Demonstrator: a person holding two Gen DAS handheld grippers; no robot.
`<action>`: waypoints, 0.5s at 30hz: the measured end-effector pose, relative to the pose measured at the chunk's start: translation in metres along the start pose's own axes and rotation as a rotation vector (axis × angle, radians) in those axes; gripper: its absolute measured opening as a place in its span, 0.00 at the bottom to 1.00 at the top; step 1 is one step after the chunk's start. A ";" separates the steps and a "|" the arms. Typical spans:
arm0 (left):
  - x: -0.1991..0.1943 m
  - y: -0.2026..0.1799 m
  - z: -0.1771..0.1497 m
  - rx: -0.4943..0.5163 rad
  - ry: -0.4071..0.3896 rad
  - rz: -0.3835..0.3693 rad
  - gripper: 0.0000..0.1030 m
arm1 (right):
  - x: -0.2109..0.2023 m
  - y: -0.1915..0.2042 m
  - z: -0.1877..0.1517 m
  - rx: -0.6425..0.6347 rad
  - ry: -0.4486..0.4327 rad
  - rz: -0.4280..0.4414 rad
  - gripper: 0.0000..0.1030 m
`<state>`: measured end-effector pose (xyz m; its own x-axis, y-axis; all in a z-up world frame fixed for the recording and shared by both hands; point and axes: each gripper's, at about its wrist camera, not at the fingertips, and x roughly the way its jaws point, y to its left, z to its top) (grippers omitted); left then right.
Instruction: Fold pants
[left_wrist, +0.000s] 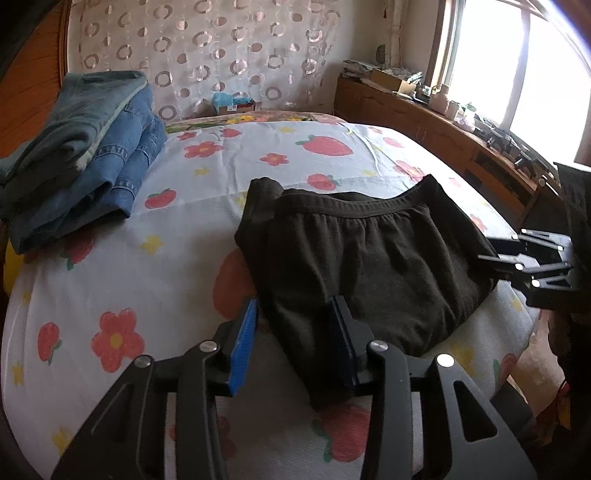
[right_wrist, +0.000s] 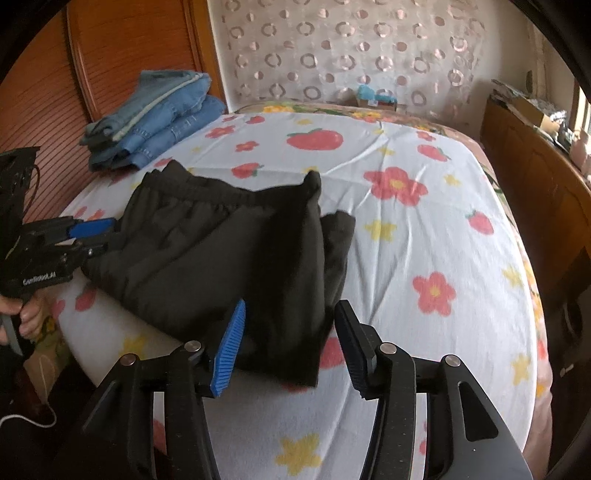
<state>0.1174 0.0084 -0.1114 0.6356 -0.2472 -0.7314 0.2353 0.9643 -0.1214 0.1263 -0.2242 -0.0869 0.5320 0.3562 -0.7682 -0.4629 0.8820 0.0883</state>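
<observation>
Your left tool (left_wrist: 295, 328) and right tool (right_wrist: 290, 334) are both wide open around the black pants (left_wrist: 369, 258) near the bed (left_wrist: 110, 277) edge, so a careless tug could slide them off

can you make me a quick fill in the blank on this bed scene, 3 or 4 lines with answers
1. The pants lying folded on the bed sheet are ____ in colour.
2. The stack of jeans near the headboard is made of ____ fabric.
3. The left gripper has its jaws ____, straddling the near corner of the pants.
4. The sheet is printed with strawberries, stars and ____.

Answers: black; denim; open; flowers
</observation>
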 end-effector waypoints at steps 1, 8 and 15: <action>0.000 0.002 0.000 -0.008 0.000 -0.002 0.43 | 0.000 0.000 -0.001 0.001 0.002 0.000 0.49; -0.002 0.006 -0.004 -0.022 -0.016 0.005 0.53 | 0.000 -0.001 -0.005 0.002 0.005 -0.023 0.63; -0.007 0.009 0.007 -0.058 0.001 -0.027 0.53 | -0.002 0.000 0.001 -0.004 0.002 -0.049 0.65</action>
<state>0.1203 0.0177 -0.1026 0.6292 -0.2728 -0.7278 0.2093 0.9613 -0.1793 0.1261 -0.2246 -0.0847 0.5529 0.3122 -0.7725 -0.4393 0.8971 0.0481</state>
